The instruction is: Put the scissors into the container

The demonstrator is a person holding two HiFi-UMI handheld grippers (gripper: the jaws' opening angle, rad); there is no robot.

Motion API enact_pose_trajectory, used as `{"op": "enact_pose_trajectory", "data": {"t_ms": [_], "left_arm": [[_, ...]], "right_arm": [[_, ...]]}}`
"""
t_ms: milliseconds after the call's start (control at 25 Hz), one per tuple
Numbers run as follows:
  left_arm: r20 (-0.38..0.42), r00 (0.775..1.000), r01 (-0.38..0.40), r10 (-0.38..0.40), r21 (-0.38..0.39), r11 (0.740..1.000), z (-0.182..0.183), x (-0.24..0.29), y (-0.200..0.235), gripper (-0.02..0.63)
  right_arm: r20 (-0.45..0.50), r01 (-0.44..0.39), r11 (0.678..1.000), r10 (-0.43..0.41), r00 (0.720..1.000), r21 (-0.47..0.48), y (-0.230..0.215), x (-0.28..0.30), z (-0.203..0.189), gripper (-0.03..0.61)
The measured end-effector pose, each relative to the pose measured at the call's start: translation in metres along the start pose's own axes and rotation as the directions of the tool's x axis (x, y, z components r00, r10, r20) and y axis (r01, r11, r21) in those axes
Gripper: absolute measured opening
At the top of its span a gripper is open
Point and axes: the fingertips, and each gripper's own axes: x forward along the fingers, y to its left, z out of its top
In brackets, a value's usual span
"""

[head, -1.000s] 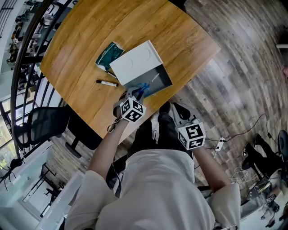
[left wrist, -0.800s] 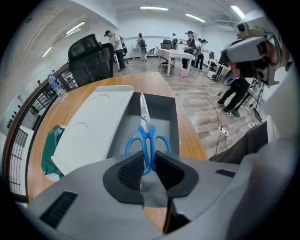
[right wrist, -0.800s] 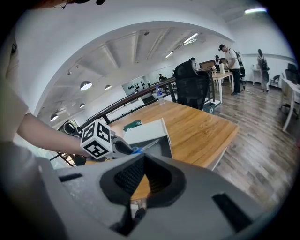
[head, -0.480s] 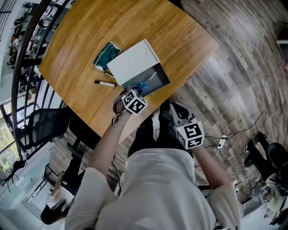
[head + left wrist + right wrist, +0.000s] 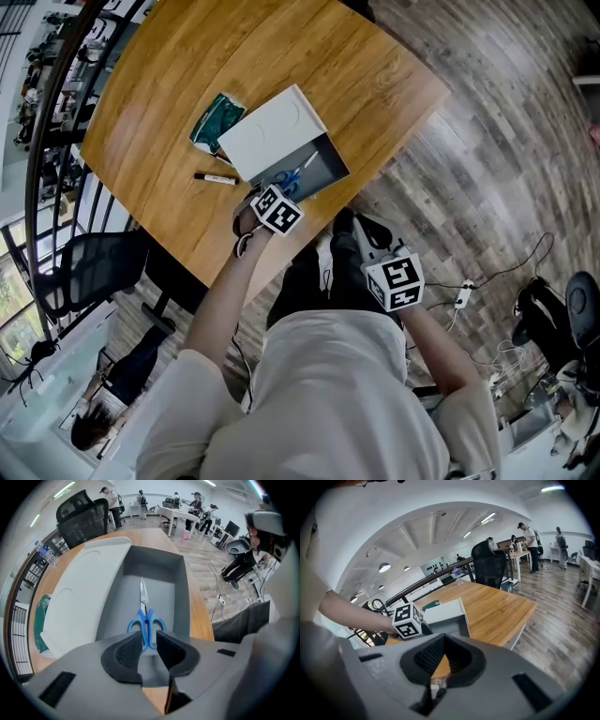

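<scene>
- Hovering straight over the open grey container (image 5: 182, 585), the left gripper (image 5: 149, 641) points down into it; its jaws have just been opening and now stand apart
- The blue-handled scissors (image 5: 145, 615) lie flat on the container's floor, blades pointing away from the gripper. The handle rings show in the gap between the jaws, but neither pad presses on them, so they are let go
- By the look of it the task is as good as done, with only the lift-away left
- The container sits close to the wooden table's (image 5: 187, 84) edge nearest the person, and a white lid (image 5: 84, 597) lies along its far side. A black marker pen (image 5: 215, 178) and a green packet (image 5: 214, 120) rest further in, towards the left edge
- The right gripper (image 5: 438, 677) hangs off the table beyond that near edge, tips together, nothing between them
- Watch the exit. The jaws are only a little apart and the rings sit right at them, so a slanted lift could hook a ring and drag the scissors back up and out
- Second worry: a jaw clipping the container's wall could nudge the box towards that near edge, and there is not much table left there
- The lid is close on one side too, so a sideways swing could knock it
</scene>
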Motion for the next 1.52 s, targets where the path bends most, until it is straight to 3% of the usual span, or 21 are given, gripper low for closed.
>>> {"op": "enact_pose_trajectory", "data": {"t_ms": [120,360,680,1120,1520], "left_arm": [[0.007,1.000,-0.003,0.003,-0.009,1.000,-0.001,-0.002,-0.001,0.112],[0.043,0.999,-0.029,0.030,-0.034,0.999,0.001,-0.016,0.000,0.107],[0.162,0.982,-0.066,0.099,-0.193,0.979,-0.011,-0.073,0.012,0.070],[0.323,0.922,-0.091,0.216,-0.363,0.927,-0.049,-0.165,0.011,0.043],[0.455,0.825,-0.070,0.335,-0.507,0.859,-0.093,-0.240,-0.005,0.015]], "right_arm": [[0.002,-0.002,1.000,0.002,1.000,-0.001,0.002,-0.001,-0.001,0.003],[0.009,-0.013,0.999,0.013,1.000,-0.030,0.005,-0.006,0.004,0.003],[0.023,-0.031,0.992,0.034,0.999,-0.119,0.029,-0.022,0.024,0.003],[0.058,-0.081,0.966,0.098,0.993,-0.247,0.081,-0.029,0.054,0.003],[0.068,-0.105,0.932,0.137,0.988,-0.347,0.130,-0.024,0.068,0.003]]}}
